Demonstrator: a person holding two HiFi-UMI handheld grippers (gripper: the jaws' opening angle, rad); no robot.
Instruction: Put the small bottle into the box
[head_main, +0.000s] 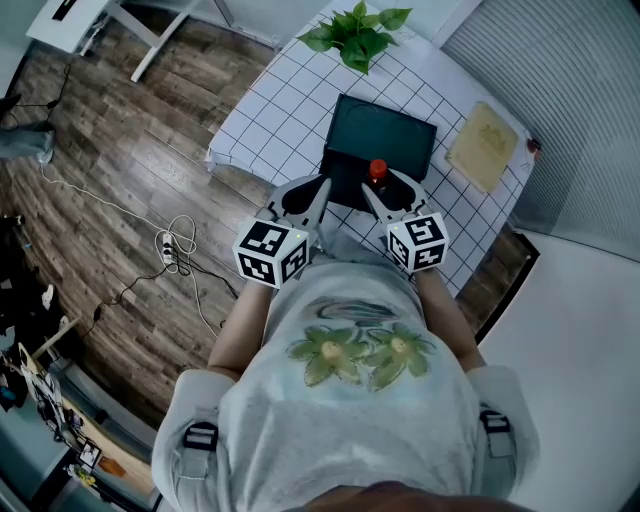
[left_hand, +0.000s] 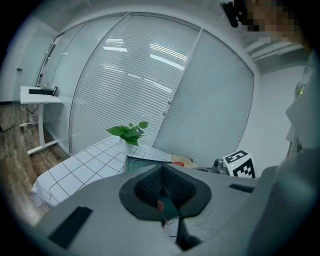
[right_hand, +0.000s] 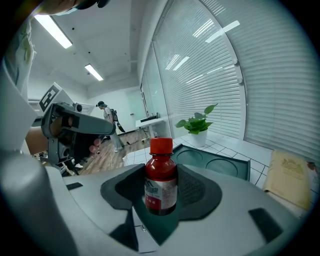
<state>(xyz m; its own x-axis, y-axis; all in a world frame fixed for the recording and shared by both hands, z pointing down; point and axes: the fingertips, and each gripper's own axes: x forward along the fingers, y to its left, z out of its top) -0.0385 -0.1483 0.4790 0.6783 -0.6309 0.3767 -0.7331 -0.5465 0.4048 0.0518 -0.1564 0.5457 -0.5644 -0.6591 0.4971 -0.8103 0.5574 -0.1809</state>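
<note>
The small bottle (right_hand: 161, 182) is dark red-brown with a red cap (head_main: 377, 169) and a white label. It stands upright between the jaws of my right gripper (right_hand: 161, 170), which is shut on it. In the head view the right gripper (head_main: 380, 192) holds the bottle at the near edge of the dark green box (head_main: 400, 130). The box (right_hand: 220, 165) lies open on the checked table, with round recesses inside. My left gripper (head_main: 316, 195) hovers beside it to the left. Its jaws (left_hand: 162, 172) meet at the tips with nothing between them.
A potted plant (head_main: 356, 32) stands at the table's far end, and a tan booklet (head_main: 483, 145) lies right of the box. The white checked tablecloth (head_main: 270, 110) ends at the left over wooden floor with cables (head_main: 175, 245). A person (right_hand: 107, 117) stands far off.
</note>
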